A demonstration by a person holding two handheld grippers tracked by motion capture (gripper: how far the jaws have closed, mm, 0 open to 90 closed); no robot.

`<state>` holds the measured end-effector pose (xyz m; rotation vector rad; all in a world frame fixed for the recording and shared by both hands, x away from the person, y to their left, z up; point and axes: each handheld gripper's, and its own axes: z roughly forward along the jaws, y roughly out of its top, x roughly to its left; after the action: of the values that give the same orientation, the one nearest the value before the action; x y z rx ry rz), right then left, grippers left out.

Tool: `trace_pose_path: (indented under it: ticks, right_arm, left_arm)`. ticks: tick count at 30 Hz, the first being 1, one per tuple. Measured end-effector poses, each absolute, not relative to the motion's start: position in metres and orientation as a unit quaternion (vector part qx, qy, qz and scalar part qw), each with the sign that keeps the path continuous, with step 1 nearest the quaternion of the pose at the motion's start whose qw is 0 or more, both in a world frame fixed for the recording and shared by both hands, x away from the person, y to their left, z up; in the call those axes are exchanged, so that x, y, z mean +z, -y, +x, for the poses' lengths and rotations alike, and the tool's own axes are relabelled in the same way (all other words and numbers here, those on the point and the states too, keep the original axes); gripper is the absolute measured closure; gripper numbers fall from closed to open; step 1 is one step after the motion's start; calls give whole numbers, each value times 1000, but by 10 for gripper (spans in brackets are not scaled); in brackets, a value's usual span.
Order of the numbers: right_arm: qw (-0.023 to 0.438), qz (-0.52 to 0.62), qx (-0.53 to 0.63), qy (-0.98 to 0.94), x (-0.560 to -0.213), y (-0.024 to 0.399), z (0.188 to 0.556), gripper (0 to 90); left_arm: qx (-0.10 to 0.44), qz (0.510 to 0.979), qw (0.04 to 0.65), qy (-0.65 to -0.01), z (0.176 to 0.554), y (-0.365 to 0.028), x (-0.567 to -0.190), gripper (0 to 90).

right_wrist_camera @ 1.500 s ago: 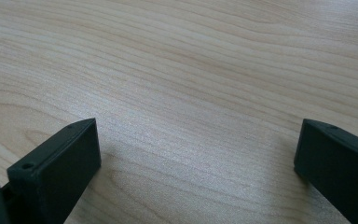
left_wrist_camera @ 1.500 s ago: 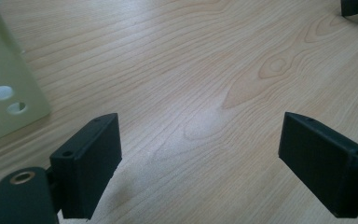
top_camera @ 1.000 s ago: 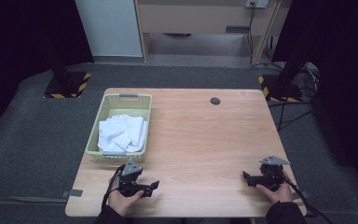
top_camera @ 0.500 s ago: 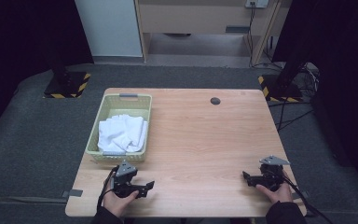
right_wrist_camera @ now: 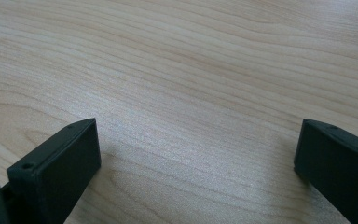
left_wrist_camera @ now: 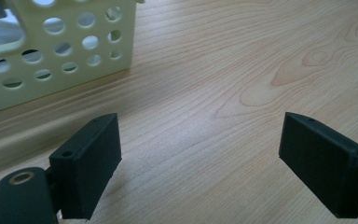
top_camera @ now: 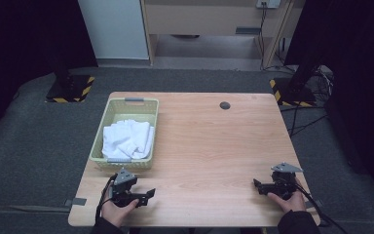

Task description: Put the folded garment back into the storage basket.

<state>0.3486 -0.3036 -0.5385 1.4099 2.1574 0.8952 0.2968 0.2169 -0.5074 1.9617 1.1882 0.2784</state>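
The white towels (top_camera: 126,139) lie heaped in the basket (top_camera: 128,101) near the table's (top_camera: 214,146) left edge, apparently untouched, so the work looks barely begun. Both the left gripper (top_camera: 148,194) and right gripper (top_camera: 256,184) rest at the near edge, jaws spread wide, holding nothing.

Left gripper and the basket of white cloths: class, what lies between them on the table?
Nothing: in the high view, bare wooden table separates the left gripper from the basket. The left gripper view shows the same.
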Motion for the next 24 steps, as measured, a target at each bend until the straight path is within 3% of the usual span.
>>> trace_pose_path:
  ticks: [24]
  right_arm:
    - [205, 506, 321, -774, -538, 304, 349, 5]
  left_arm:
    - [115, 762, 405, -492, 296, -235, -509, 121]
